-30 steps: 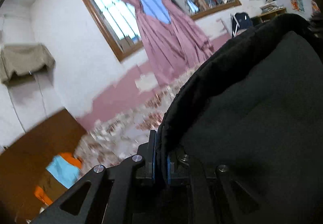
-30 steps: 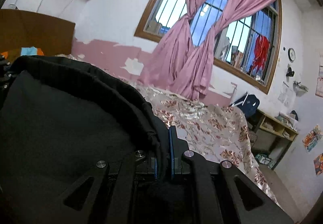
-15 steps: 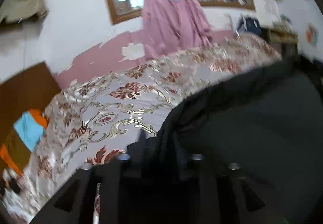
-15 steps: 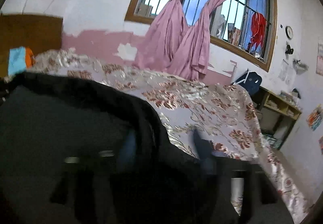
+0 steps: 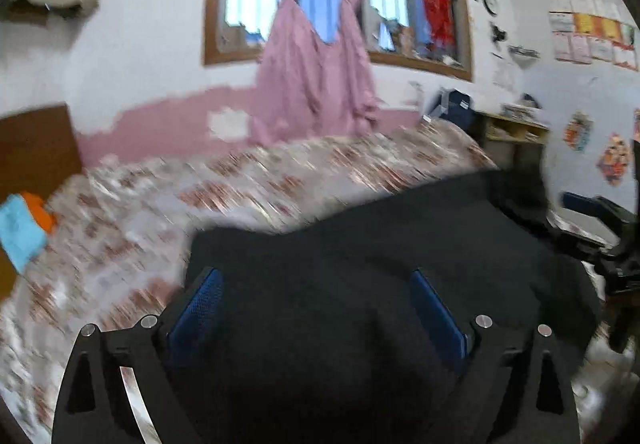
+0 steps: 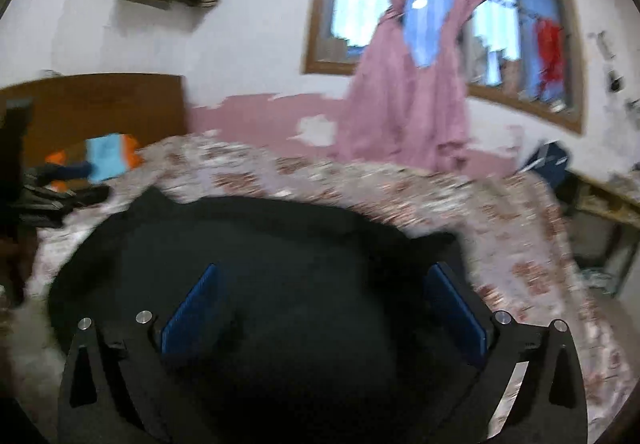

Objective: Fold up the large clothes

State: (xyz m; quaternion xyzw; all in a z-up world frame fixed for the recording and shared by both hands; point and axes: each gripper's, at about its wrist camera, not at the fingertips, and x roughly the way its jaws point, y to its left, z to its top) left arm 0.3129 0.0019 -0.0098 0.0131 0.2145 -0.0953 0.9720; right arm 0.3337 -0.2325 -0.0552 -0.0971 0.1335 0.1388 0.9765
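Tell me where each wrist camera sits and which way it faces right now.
Left wrist: on the left gripper, facing the pink-curtained window; jaws opening, pads clear of the black garment.
Right wrist: on the right gripper, same heading; jaws opening over it.
Shared: garment, floral bedspread, window.

Left gripper [image 5: 316, 304] opening over the dark garment [image 5: 380, 252]

The garment lies on the floral bedspread [image 5: 200, 199], between the blue pads [image 5: 198, 308], which stand clear of it.
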